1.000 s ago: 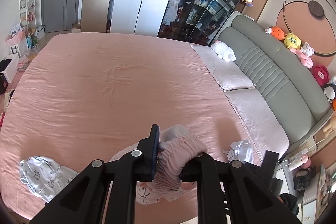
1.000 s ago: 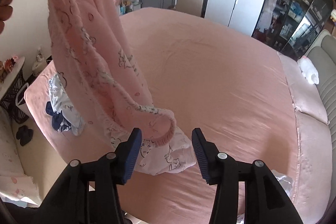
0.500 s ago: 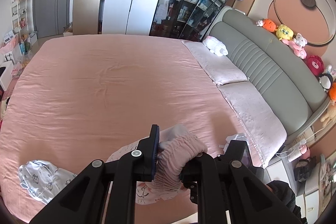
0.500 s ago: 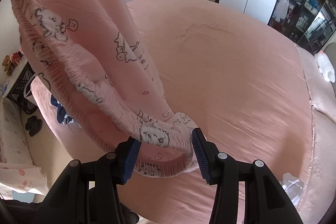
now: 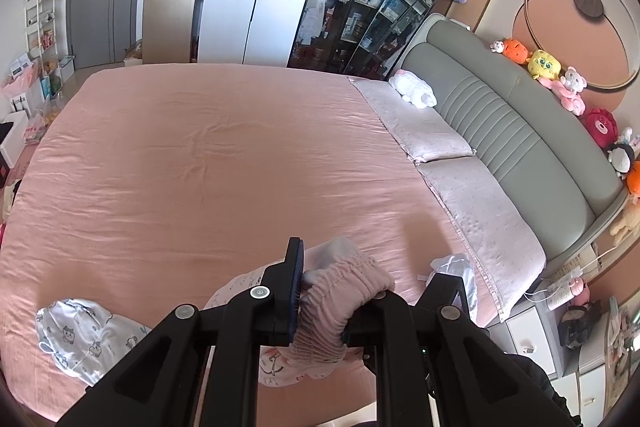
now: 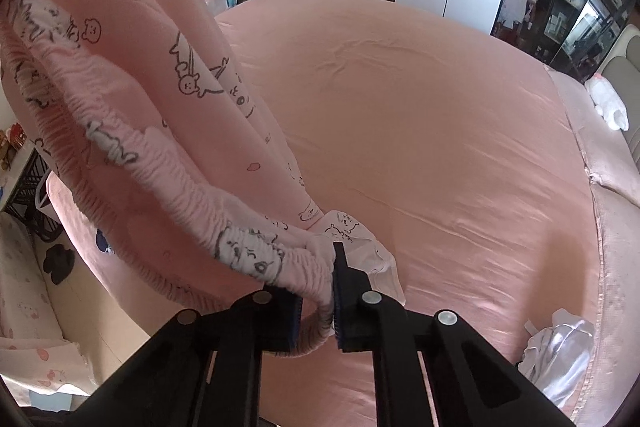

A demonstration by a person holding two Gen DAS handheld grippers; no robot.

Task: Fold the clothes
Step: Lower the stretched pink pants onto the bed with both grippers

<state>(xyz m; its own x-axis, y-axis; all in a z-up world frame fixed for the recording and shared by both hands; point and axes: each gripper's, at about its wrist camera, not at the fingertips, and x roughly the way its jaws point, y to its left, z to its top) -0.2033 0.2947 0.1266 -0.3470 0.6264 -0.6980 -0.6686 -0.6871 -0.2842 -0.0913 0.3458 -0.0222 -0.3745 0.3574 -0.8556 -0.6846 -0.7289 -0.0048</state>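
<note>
Pink pyjama trousers (image 6: 132,75) with small bear prints hang in the air over the near edge of the pink bed (image 6: 440,131). My right gripper (image 6: 318,291) is shut on their gathered elastic waistband, which runs up and left from its fingers. In the left wrist view my left gripper (image 5: 332,291) is shut on another bunched part of the pink trousers (image 5: 340,295), whose printed leg droops below the fingers. Part of the right gripper's black frame (image 5: 444,287) shows just right of it.
A white printed garment (image 5: 80,331) lies crumpled at the bed's near left corner. A small white garment (image 6: 560,347) sits near the pillows (image 5: 472,187). A grey headboard (image 5: 520,147) with plush toys lines the right. Wardrobes and a fridge stand beyond the bed.
My right gripper was open beside the hanging waistband, moved onto it and has shut on it. The left gripper kept its hold throughout.
</note>
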